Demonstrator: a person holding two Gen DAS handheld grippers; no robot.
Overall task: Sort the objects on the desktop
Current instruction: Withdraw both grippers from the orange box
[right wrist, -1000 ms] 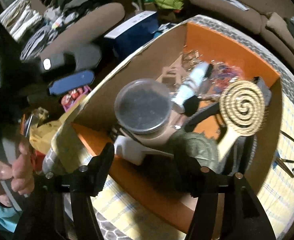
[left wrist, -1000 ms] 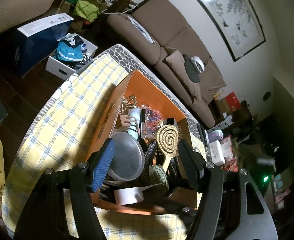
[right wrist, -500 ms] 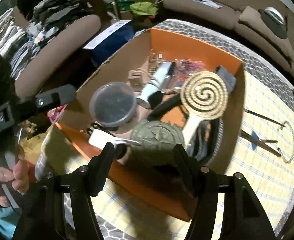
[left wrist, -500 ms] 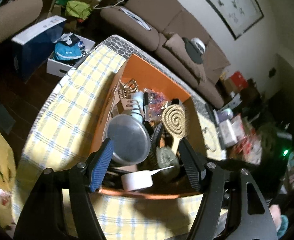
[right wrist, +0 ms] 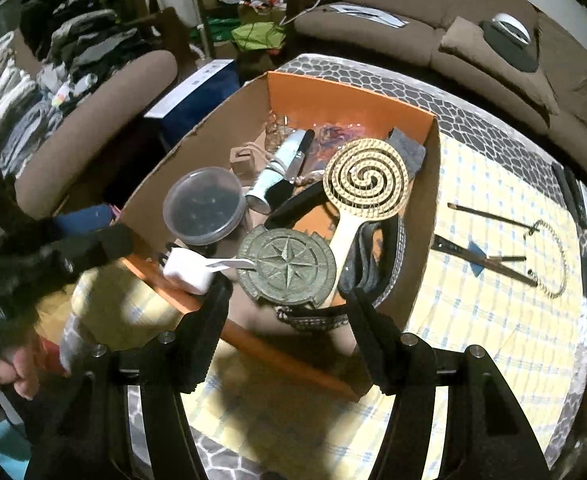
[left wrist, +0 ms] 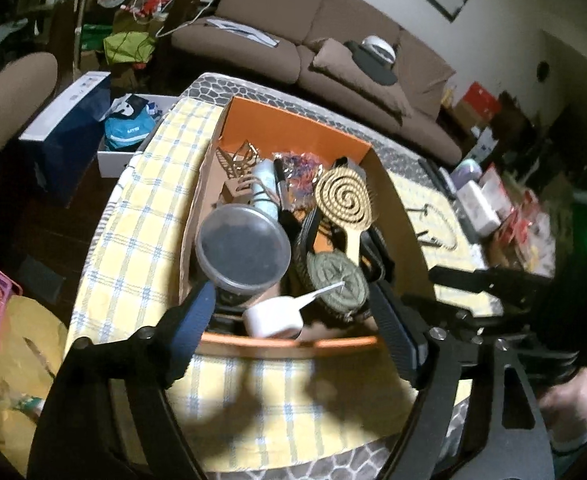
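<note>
**A:** What are you seeing on the left wrist?

**B:** I'm holding the left gripper [left wrist: 293, 320] above the near edge of the orange box [left wrist: 293, 118], which is sitting on the yellow checked cloth [left wrist: 133, 232]. Fingers are standing spread wide, nothing between them. Just beyond the tips a white scoop [left wrist: 275, 320] is lying against the near wall. A round clear-lidded tub [left wrist: 242, 250] is sitting left of it.

**A:** And the right?

**B:** I'm hovering the right gripper [right wrist: 287, 304] over the same box [right wrist: 349, 100], from the other near corner. Its fingers are also standing apart, gripping nothing. Between the tips I'm looking at a green compass-rose disc [right wrist: 287, 266], lying flat in the box. The spiral hairbrush [right wrist: 363, 184] is resting with its wooden handle touching the disc's right edge. A dark strap [right wrist: 377, 256] is curling just right of the handle.

**A:** Anything outside the box?

**B:** On the cloth [right wrist: 493, 320] to the right, well apart from the box, two dark sticks [right wrist: 489, 214] and a bead chain [right wrist: 557, 256] are lying loose. A small blue scrap [right wrist: 475, 254] is lying on the lower stick.

**A:** Deeper in the box?

**B:** A pale tube [right wrist: 279, 170] and a black pen [right wrist: 303, 146] are lying side by side toward the far wall. The rest there is too tangled for me to name.
</note>
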